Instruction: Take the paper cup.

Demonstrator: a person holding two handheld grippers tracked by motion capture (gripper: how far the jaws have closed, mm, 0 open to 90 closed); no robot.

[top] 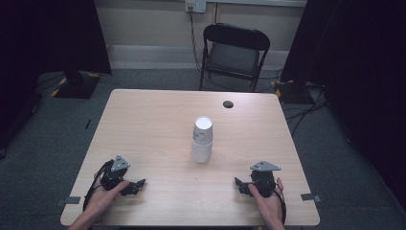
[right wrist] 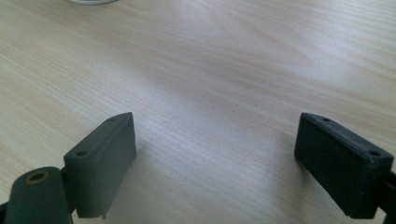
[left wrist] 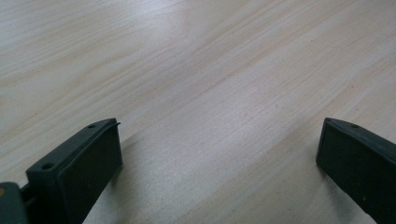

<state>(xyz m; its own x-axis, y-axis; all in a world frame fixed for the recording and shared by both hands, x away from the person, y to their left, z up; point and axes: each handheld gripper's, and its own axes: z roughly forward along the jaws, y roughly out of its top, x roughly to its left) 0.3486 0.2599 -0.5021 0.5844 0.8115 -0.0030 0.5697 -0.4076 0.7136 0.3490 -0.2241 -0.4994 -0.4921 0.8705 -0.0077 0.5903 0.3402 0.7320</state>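
A stack of white paper cups point(top: 202, 139) stands upside down near the middle of the wooden table point(top: 153, 120). My left gripper point(top: 136, 186) rests near the front left of the table, held by a hand, its jaws pointing right toward the middle. In the left gripper view my left gripper point(left wrist: 219, 149) is open, with bare wood between the jaws. My right gripper point(top: 241, 185) rests near the front right, pointing left. Its jaws stand wide apart in the right gripper view, my right gripper point(right wrist: 215, 140) open over bare wood. The base rim of the cup stack point(right wrist: 91, 1) peeks in at that view's top edge.
A dark round hole point(top: 228, 104) sits near the table's far edge. A black folding chair point(top: 234, 55) stands behind the table. Cables run across the grey floor at the back right, and dark curtains hang on both sides.
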